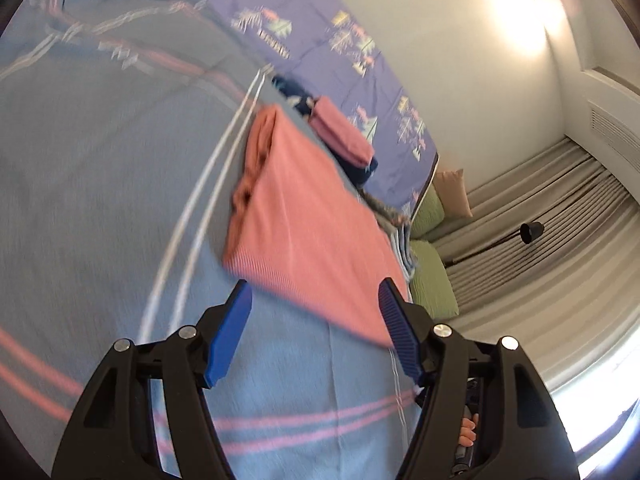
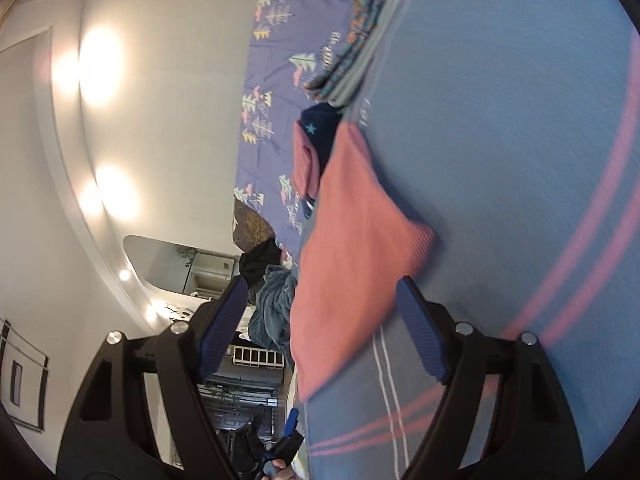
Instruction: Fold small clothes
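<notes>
A folded salmon-pink garment [image 1: 308,216] lies flat on the blue striped bedspread [image 1: 100,184], its bunched end away from me. My left gripper [image 1: 316,300] is open, its blue pads [image 1: 230,332] apart at the garment's near edge, holding nothing. In the right wrist view the same pink garment [image 2: 352,240] lies on the bedspread [image 2: 520,160]; my right gripper [image 2: 320,296] is open at its near edge, empty. The left gripper shows small at the bottom of the right wrist view [image 2: 290,436].
A smaller folded pink piece on a navy star-print garment [image 1: 344,136] lies just past the pink garment. A stack of folded patterned clothes [image 2: 356,48] sits farther on. A purple tree-print sheet [image 1: 332,52], green cushions [image 1: 432,280], grey curtains [image 1: 540,240] and a dark clothes heap [image 2: 272,300] surround the bed.
</notes>
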`<state>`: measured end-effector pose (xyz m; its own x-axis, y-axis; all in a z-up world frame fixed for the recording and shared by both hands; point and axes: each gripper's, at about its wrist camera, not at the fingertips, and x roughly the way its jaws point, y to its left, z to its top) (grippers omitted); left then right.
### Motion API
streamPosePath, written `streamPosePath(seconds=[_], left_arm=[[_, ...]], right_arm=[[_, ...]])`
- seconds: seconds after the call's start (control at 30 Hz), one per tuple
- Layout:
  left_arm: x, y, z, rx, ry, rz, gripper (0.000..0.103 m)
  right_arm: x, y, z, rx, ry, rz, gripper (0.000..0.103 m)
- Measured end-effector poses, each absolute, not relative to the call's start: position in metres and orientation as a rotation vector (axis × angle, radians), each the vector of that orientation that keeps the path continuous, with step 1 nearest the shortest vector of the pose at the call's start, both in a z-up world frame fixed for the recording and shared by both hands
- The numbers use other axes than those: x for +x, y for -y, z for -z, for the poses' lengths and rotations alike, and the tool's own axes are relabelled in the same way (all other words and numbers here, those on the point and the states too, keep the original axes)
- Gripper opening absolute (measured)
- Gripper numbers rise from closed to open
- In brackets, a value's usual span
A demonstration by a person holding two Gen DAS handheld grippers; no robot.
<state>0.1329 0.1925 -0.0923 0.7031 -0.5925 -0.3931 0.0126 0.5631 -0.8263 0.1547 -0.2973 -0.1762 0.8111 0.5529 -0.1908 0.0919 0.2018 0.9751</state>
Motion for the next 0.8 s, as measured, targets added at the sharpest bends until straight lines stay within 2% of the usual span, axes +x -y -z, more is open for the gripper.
streamPosePath(seconds=[0.3, 0.53, 0.8], left_arm=[[0.149, -0.157, 0.094, -0.945, -0.898, 0.291, 0.067], [0.171, -0.151, 0.098, -0.983, -0.917, 0.211, 0.067], [0.189, -0.152, 0.099, -1.008, -0.889, 0.164, 0.067]], right_arm=[[0.163, 0.280, 0.175, 1.341, -0.694, -0.250, 0.079], [0.183, 0.263, 0.171, 1.200, -0.806, -0.174, 0.077], [0.194, 0.260, 0.175, 1.166, -0.821, -0.163, 0.077]])
